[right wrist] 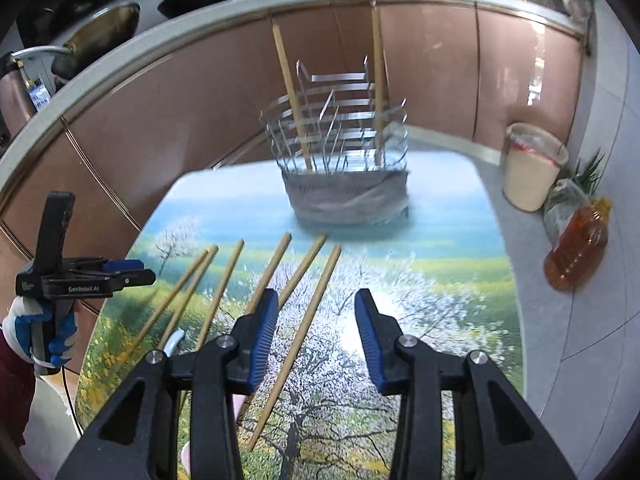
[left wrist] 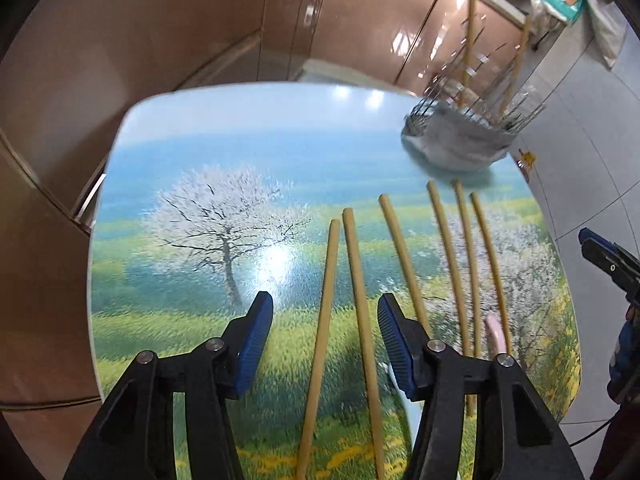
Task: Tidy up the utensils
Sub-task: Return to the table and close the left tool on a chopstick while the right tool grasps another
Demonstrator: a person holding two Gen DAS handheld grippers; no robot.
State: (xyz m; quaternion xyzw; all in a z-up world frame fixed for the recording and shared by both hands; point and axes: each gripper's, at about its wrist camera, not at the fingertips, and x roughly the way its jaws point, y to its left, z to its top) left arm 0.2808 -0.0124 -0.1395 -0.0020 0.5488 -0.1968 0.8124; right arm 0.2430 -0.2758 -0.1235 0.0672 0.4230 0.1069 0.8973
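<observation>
So I hold both grippers low over the tabletop (left wrist: 200,152), fingers apart and empty. Six chopsticks (right wrist: 304,320) lie loose at six o'clock from the rack (right wrist: 340,184), which already holds two upright, so these go there.

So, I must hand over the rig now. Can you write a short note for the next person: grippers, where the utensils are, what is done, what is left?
Left gripper: open, empty, above the two leftmost chopsticks.
Right gripper: open, empty, over the rightmost chopstick.
Wire holder: at the far end of the table, two chopsticks already standing in it.
Six chopsticks lie flat on the table. A white utensil and a pink one lie near the front edge, partly hidden.
Left: move the flat pieces into the holder.
</observation>
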